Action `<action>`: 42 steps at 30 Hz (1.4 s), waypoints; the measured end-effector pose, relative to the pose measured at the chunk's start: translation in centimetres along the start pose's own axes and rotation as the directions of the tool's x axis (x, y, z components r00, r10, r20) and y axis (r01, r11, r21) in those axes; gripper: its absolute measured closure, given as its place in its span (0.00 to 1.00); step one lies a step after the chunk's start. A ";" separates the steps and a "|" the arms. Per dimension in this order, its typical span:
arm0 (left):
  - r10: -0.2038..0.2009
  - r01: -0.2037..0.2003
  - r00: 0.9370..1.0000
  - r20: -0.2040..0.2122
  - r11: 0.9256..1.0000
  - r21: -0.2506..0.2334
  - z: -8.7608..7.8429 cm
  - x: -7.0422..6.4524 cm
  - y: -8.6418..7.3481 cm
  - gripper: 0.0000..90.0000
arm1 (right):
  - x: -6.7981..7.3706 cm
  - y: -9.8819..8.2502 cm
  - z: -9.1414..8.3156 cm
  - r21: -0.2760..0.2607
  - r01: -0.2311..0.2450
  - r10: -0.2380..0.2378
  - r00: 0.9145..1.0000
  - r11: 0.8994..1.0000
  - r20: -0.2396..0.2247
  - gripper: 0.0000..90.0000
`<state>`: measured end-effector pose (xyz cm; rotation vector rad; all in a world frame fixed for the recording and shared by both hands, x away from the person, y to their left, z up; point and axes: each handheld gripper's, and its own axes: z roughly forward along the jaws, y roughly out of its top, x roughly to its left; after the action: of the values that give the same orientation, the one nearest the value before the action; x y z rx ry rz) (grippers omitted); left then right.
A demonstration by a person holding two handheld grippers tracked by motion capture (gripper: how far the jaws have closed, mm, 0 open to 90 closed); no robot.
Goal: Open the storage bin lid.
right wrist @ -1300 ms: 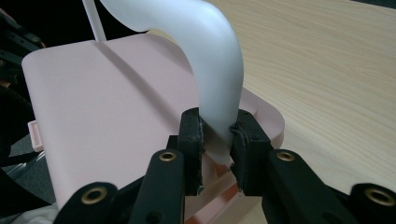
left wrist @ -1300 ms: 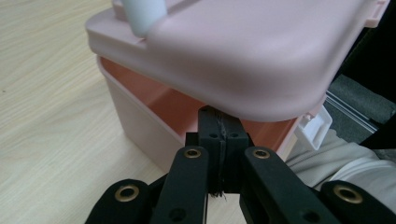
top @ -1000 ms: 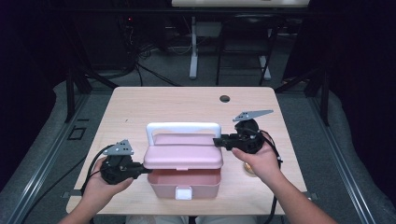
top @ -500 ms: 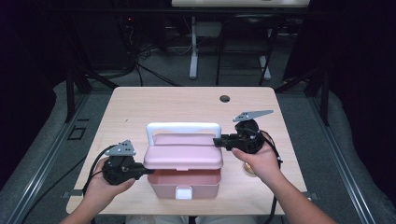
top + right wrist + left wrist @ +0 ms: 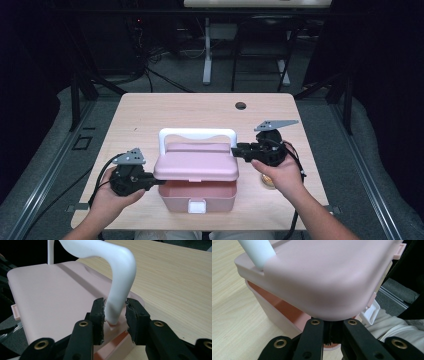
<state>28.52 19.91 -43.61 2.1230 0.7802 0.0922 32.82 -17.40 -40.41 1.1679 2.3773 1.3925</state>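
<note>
Dim room, grey floor (cables behind)

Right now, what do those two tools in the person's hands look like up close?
Each is a black two-jaw gripper. The left gripper and right gripper both carry a grey three-cornered plate on top and trail a black cable. The jaws are flat black bars with brass-coloured rivets and ribbed black pads. The forearms are bare.

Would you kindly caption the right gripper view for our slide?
Right gripper, jaws just opening, straddles the white handle of the pink box's lid.
</note>
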 end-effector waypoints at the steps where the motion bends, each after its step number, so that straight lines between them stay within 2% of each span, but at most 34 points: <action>1: 0.001 -0.001 1.000 0.000 1.000 -0.004 0.0 0.0 0.1 1.00 | 0.0 -0.1 -0.2 -0.004 0.000 0.000 1.000 1.000 0.000 0.76; 9: -0.001 0.001 1.000 -0.013 1.000 -0.013 -0.4 0.1 0.9 0.98 | -0.1 -0.8 -2.0 -0.041 0.005 -0.004 1.000 0.999 0.024 0.77; 18: -0.001 0.000 1.000 -0.025 1.000 -0.022 -0.7 0.2 1.8 0.98 | -0.3 -2.2 -2.3 -0.035 0.015 -0.014 0.999 0.999 0.044 0.83; 24: -0.004 0.003 0.999 -0.033 1.000 -0.027 -1.0 0.4 2.5 0.98 | 0.0 -3.4 -1.9 -0.016 0.029 -0.028 0.999 0.999 0.043 0.87; 28: -0.006 0.005 0.999 -0.034 0.999 -0.033 -1.1 0.6 3.0 0.98 | 0.5 -4.1 -1.4 0.016 0.048 -0.048 0.998 0.999 0.039 0.91; 42: -0.017 0.014 0.999 -0.048 0.999 -0.045 -1.5 1.3 4.6 0.98 | 2.3 -5.9 0.9 0.077 0.115 -0.115 0.993 0.990 -0.001 0.98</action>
<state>31.40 19.67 -39.44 2.0792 0.8157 0.1520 28.48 -16.76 -45.06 1.0310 2.4733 1.2731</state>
